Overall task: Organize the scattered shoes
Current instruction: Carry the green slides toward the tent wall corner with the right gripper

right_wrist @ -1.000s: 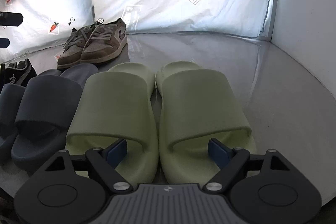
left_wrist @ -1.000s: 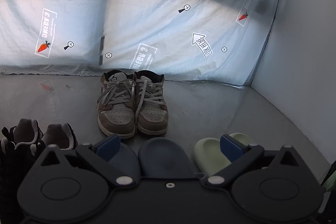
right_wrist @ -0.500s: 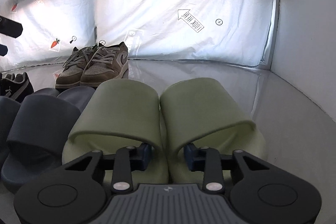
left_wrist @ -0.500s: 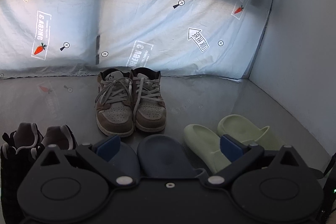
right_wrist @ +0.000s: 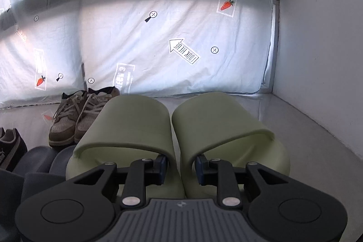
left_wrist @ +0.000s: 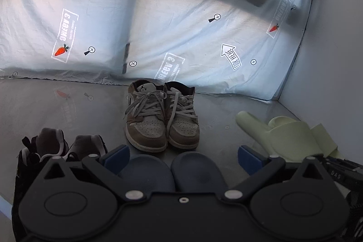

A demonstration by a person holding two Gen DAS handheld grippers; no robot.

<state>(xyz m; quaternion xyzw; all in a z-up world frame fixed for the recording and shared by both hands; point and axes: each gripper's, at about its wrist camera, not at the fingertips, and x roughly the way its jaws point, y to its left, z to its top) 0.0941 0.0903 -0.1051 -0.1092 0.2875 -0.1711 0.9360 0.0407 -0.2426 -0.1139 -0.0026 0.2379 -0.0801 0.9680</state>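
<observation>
The green slides (right_wrist: pixel 177 142) sit side by side, their inner strap walls pinched together by the right hand-held gripper (right_wrist: pixel 180 168), one finger inside each slide, so both can be carried as one pair. In the left view they hang tilted, toes up, right of the sneakers (left_wrist: pixel 162 119), apparently clear of the floor (left_wrist: pixel 56 110). The sneakers stand paired near the printed sheet (left_wrist: pixel 181 33), likely already sorted. The blue slides (left_wrist: pixel 172 174) lie just in front of the sneakers, the black shoes (left_wrist: pixel 56 146) to their left. The left hand-held gripper (left_wrist: pixel 182 159) hovers over the blue slides, fingers apart and holding nothing, probably next for them.
</observation>
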